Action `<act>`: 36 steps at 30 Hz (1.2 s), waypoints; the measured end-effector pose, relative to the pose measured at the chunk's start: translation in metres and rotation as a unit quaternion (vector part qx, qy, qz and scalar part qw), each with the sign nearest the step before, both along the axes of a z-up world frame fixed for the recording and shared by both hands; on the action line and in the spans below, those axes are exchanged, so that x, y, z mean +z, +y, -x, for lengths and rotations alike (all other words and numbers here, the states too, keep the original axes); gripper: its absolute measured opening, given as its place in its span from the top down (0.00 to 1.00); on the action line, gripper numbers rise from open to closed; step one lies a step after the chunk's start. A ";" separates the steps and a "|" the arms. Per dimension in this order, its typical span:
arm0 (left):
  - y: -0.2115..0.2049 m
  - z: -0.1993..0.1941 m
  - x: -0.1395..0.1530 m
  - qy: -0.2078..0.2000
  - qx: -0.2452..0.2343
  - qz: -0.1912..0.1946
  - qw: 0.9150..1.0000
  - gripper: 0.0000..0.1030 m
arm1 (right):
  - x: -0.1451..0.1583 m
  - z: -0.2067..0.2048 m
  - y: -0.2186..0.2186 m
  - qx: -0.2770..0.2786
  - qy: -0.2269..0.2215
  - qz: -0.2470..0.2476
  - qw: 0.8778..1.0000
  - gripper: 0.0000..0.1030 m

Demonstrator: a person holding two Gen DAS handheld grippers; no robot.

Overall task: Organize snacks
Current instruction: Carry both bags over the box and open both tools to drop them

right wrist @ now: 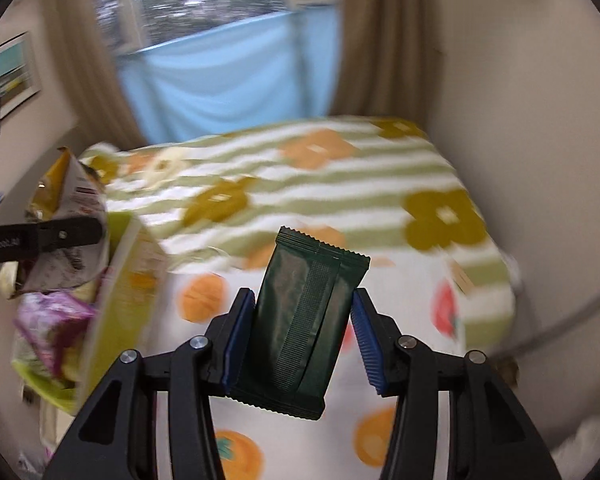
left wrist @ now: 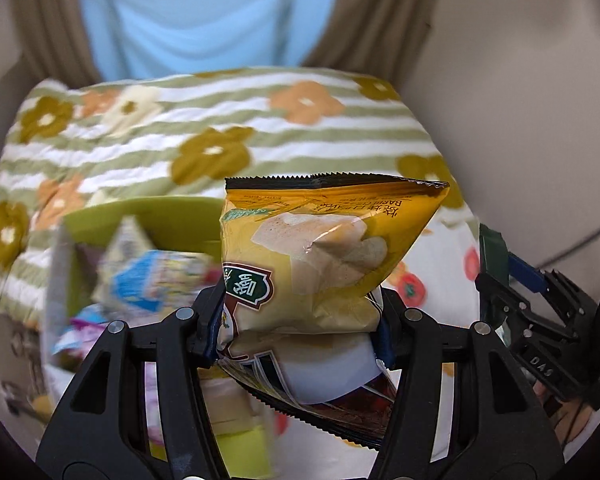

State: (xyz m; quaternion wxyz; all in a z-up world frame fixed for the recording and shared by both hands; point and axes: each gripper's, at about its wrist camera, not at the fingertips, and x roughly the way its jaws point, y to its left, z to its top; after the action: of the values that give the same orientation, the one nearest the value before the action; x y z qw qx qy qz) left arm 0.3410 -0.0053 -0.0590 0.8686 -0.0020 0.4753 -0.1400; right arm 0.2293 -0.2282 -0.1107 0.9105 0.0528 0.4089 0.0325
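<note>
A yellow chip bag [left wrist: 312,248] is clamped upright in my left gripper [left wrist: 300,324], both pads pressing into its lower half. In the right wrist view my right gripper [right wrist: 300,340] is shut on a dark green snack packet [right wrist: 306,320], which stands tilted above the bed. A lime green bin [left wrist: 160,216] holding several colourful snack packs sits at the left, blurred. At the right edge of the left wrist view, the right gripper [left wrist: 500,276] carries the green packet [left wrist: 490,252]. The right wrist view shows the chip bag [right wrist: 72,200] over the bin [right wrist: 120,280].
A bed with a green-striped flower blanket [left wrist: 220,136] fills the background. A white cloth with orange fruit prints [right wrist: 268,420] lies under the grippers. Brown curtains [right wrist: 380,40], a blue drape and a beige wall [left wrist: 520,80] stand behind. A cable [right wrist: 560,320] runs at the right.
</note>
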 end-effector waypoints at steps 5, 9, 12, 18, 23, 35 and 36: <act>0.070 -0.003 0.006 -0.005 0.062 -0.005 0.998 0.49 | 0.018 -0.038 0.061 0.091 -0.013 -0.039 0.995 0.56; 0.119 -0.013 -0.004 0.007 0.094 -0.015 0.995 0.49 | 0.019 -0.061 0.110 0.135 -0.011 -0.050 0.989 0.56; 0.148 -0.023 -0.017 0.023 0.103 -0.020 0.994 0.49 | 0.015 -0.076 0.145 0.153 -0.004 -0.058 0.986 0.56; 0.178 -0.047 -0.041 0.038 0.081 -0.017 0.996 0.16 | -0.001 -0.088 0.201 0.163 0.020 -0.062 0.984 0.56; 0.196 -0.047 -0.045 0.027 0.073 0.003 0.997 0.01 | -0.012 -0.093 0.218 0.155 0.035 -0.049 0.986 0.56; 0.232 -0.015 -0.048 0.016 0.070 0.012 0.997 0.01 | -0.017 -0.082 0.231 0.121 0.028 -0.004 0.992 0.56; 0.234 -0.015 -0.048 0.015 0.070 0.012 0.997 0.01 | -0.020 -0.084 0.231 0.116 0.030 -0.009 0.993 0.56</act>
State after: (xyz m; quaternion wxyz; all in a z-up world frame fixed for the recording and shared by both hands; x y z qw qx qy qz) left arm 0.3556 0.2283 -0.1073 0.8690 -0.0479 0.4853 -0.0843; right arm 0.3129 0.0030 -0.1303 0.8873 0.0140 0.4392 0.1400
